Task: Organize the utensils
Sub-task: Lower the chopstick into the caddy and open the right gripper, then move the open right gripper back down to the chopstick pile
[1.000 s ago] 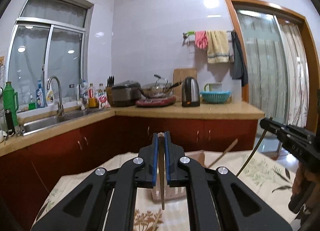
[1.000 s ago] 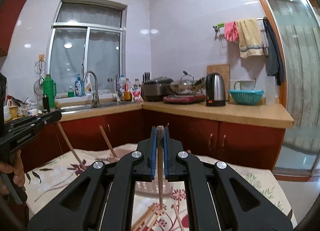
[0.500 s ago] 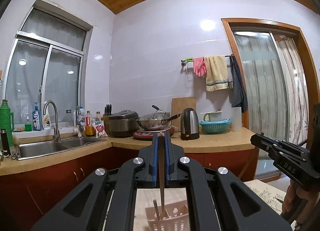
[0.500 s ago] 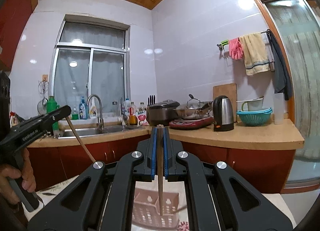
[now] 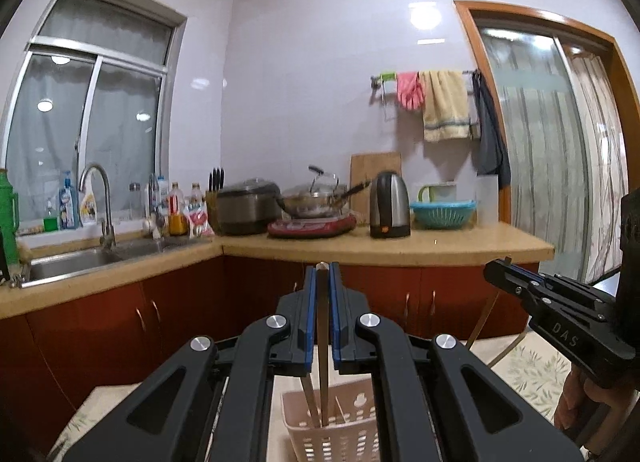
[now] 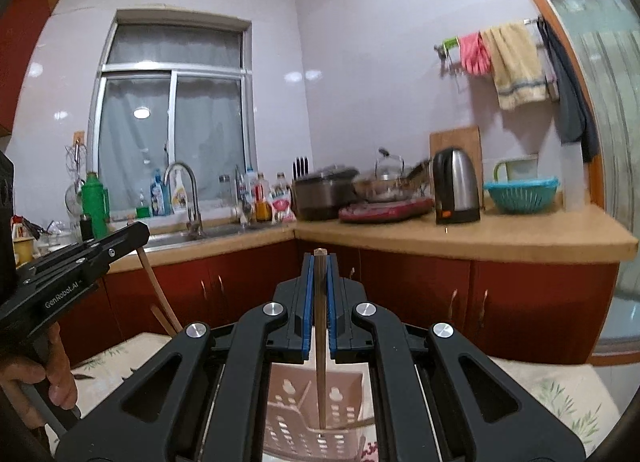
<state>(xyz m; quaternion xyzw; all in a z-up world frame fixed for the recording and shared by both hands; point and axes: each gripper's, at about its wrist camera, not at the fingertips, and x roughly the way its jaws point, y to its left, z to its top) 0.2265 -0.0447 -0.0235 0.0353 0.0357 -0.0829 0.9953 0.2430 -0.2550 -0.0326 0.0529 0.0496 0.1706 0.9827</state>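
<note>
My left gripper (image 5: 321,274) is shut on a wooden chopstick (image 5: 322,350) held upright; its lower end reaches into the pink perforated utensil basket (image 5: 340,430) just below. Another chopstick stands in that basket. My right gripper (image 6: 319,262) is shut on a second chopstick (image 6: 320,350), also upright, with its lower end inside the same basket (image 6: 304,418). The right gripper also shows at the right of the left wrist view (image 5: 560,302), and the left gripper at the left of the right wrist view (image 6: 80,262).
The basket stands on a table with a leaf-patterned cloth (image 6: 560,394). Behind is a kitchen counter (image 5: 400,246) with red cabinets, a sink (image 5: 72,262), a rice cooker, a wok, a kettle (image 5: 389,204) and a teal colander.
Both grippers have tilted up and come over the basket with their chopsticks. The chopstick ends now hang inside the basket instead of above the cloth.
</note>
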